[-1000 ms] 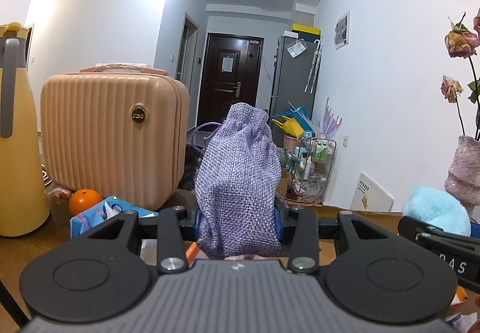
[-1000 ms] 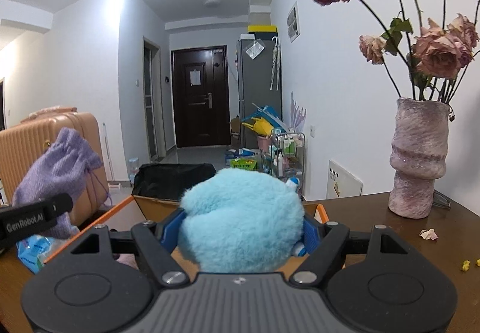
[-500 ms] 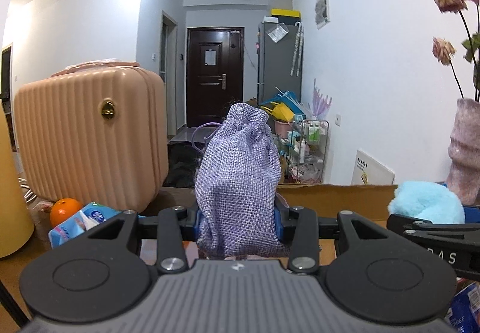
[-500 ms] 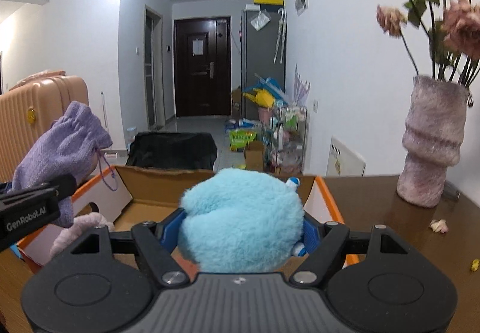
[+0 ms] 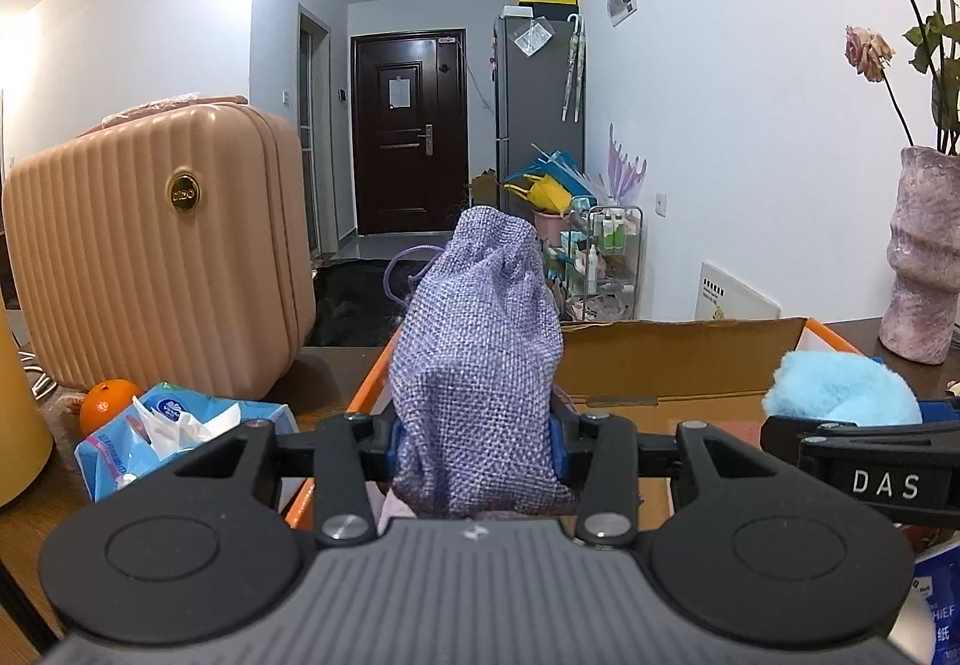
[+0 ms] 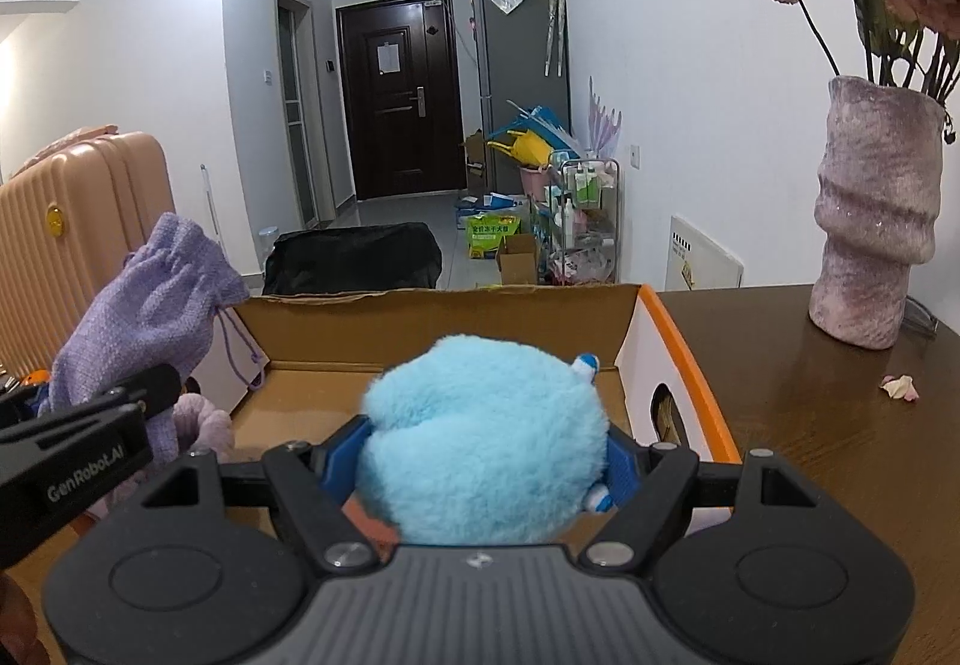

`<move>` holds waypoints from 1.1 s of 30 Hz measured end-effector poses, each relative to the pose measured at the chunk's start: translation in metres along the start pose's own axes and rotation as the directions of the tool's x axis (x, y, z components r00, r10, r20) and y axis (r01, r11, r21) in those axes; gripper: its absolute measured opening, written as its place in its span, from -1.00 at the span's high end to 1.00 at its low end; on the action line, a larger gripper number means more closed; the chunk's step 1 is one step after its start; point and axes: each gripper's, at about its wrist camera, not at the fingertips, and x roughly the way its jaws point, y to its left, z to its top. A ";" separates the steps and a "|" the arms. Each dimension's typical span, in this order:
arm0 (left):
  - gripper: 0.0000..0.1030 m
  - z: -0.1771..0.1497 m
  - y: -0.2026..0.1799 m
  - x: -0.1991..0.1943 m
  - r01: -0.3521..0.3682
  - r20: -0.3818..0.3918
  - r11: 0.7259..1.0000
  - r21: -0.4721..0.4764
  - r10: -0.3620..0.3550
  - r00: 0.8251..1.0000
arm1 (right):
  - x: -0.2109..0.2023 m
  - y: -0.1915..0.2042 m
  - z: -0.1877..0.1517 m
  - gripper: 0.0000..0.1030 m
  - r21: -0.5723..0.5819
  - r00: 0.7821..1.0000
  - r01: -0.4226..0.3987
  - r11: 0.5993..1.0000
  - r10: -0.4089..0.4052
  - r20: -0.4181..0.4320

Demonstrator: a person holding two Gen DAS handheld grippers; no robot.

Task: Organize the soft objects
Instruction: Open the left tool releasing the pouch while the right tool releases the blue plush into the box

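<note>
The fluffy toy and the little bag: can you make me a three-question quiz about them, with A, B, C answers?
1. Where does the orange sit?
A. beside the tissue pack
B. inside the cardboard box
C. on the suitcase

2. What colour is the fluffy toy?
A. pink
B. light blue
C. yellow

3. What is the left claw doing?
A. hanging open
B. squeezing the purple bag
C. squeezing the vase

Answers:
1 A: the orange lies next to the tissue pack, outside the cardboard box.
2 B: the fluffy toy in the right claw is light blue.
3 B: the left claw pinches the purple bag from both sides.
</note>
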 end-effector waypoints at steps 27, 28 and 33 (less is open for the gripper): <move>-1.00 0.002 0.011 -0.012 -0.069 0.062 0.995 -0.073 0.074 0.995 | -0.005 -0.005 -0.003 -0.88 0.015 1.000 -0.003 1.000 0.003 0.021; -1.00 0.002 0.011 -0.012 -0.070 0.062 0.995 -0.075 0.074 0.995 | -0.006 -0.005 -0.003 -0.88 0.015 1.000 -0.004 1.000 0.003 0.022; -1.00 0.001 0.011 -0.016 -0.066 0.061 0.994 -0.090 0.072 0.996 | -0.007 -0.006 -0.003 -0.88 0.021 1.000 -0.004 1.000 0.004 0.029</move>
